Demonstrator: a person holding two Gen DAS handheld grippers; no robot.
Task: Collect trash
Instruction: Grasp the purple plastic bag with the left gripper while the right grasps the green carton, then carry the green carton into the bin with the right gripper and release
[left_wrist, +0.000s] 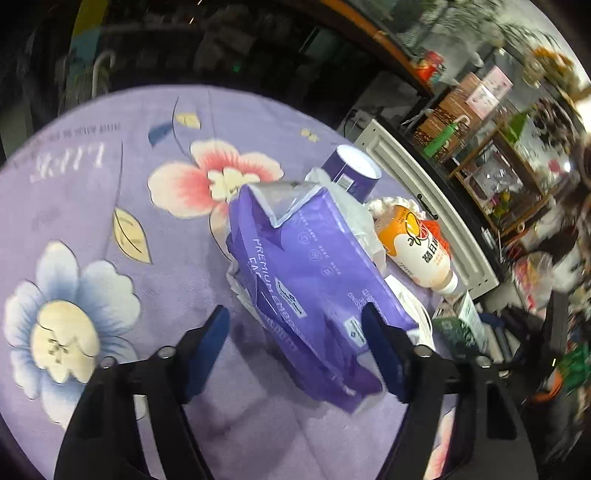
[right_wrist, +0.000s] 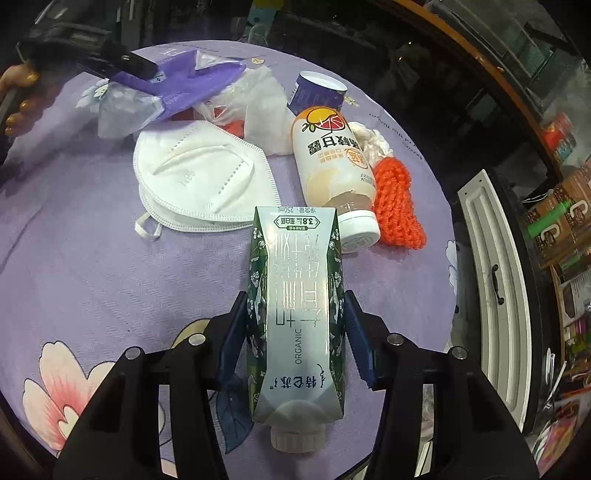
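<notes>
My right gripper (right_wrist: 295, 314) is shut on a green and white milk carton (right_wrist: 297, 325), its cap end toward the camera, on the purple flowered tablecloth (right_wrist: 92, 277). My left gripper (left_wrist: 295, 325) is open, its fingers on either side of a purple tissue wrapper (left_wrist: 306, 266) that lies on clear plastic bags (left_wrist: 354, 210). The wrapper also shows in the right wrist view (right_wrist: 184, 81), with the left gripper (right_wrist: 122, 62) at it. Nearby lie a white face mask (right_wrist: 203, 173), an orange-label drink bottle (right_wrist: 332, 162), an orange knitted piece (right_wrist: 397, 199) and a purple paper cup (right_wrist: 319, 92).
The round table's edge (right_wrist: 448, 206) runs close on the right. Beyond it stands a white cabinet door (right_wrist: 491, 280) and cluttered shelves (left_wrist: 498, 147). A hand with painted nails (right_wrist: 18, 96) holds the left gripper at far left.
</notes>
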